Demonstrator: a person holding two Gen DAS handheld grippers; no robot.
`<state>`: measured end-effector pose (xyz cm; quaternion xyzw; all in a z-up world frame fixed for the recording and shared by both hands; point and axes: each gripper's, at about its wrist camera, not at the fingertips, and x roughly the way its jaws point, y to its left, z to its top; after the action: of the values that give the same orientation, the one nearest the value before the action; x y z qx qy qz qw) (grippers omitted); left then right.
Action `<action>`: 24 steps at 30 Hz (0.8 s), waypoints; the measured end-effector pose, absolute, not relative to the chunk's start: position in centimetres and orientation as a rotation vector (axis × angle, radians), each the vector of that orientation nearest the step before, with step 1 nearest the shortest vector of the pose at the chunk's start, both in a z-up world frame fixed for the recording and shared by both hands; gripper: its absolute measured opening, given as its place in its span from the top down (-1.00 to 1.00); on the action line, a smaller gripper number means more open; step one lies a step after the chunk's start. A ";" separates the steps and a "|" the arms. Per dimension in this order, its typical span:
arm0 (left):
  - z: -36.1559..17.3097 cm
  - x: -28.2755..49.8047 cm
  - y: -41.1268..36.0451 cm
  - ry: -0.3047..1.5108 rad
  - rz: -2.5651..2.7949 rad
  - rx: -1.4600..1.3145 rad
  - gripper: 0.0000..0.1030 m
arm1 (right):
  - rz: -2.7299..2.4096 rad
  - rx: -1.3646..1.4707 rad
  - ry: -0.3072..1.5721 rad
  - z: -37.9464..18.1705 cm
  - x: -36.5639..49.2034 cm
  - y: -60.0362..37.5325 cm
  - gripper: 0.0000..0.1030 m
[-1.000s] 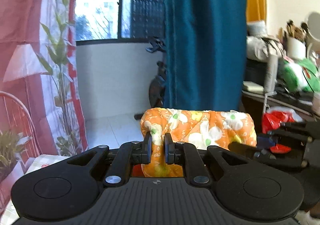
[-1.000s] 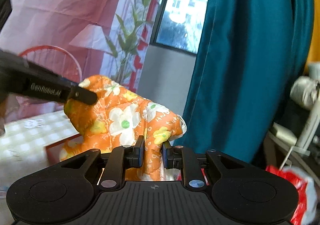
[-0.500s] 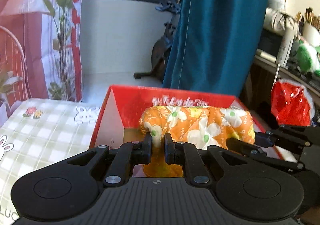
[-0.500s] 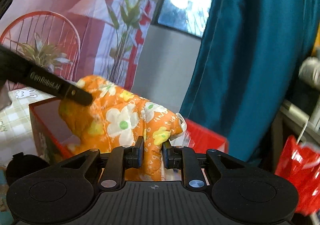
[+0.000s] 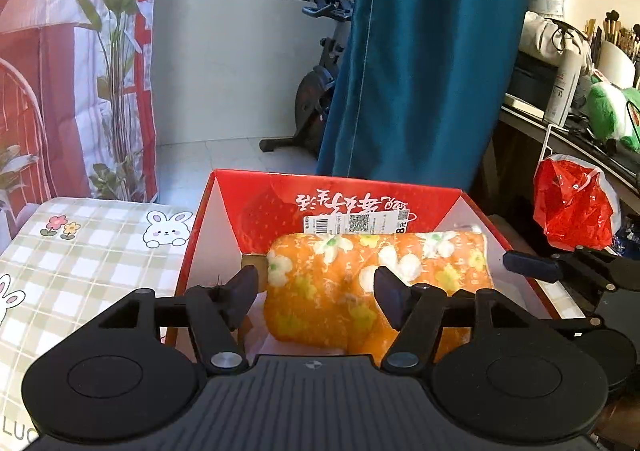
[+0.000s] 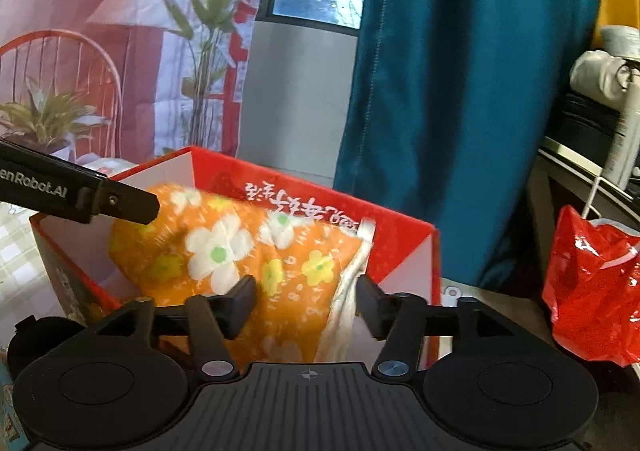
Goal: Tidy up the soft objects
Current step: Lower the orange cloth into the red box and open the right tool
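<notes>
Orange flowered cloth, folded into a soft bundle, now lies inside the red cardboard box, its far side against the box's back wall under the white label. As far as the views show, this piece is stowed: it rests on the box floor and neither gripper presses on it. What is left is probably to draw both tools back out and look for other soft things; none is plainly in sight apart from a green plush shape on the cluttered shelf at the far right.

The left gripper has just been opening and its jaws stand apart, with the bundle's near left end between them but untouched. The right gripper has likewise just been opening; the bundle's white-edged right end hangs loose in its gap. The box stands beside a checked bench cloth.
</notes>
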<state>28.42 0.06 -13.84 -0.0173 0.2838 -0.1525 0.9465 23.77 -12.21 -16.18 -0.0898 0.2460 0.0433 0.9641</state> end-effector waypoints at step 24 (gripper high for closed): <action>-14.7 20.7 2.4 0.641 -0.319 -0.025 -0.29 | 0.161 -0.011 0.482 -14.7 15.8 -12.5 -0.08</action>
<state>20.69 2.37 -14.70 -0.0121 0.3136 -0.1562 0.9365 15.82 -12.49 -14.73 -0.0057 0.2385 0.0795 0.9679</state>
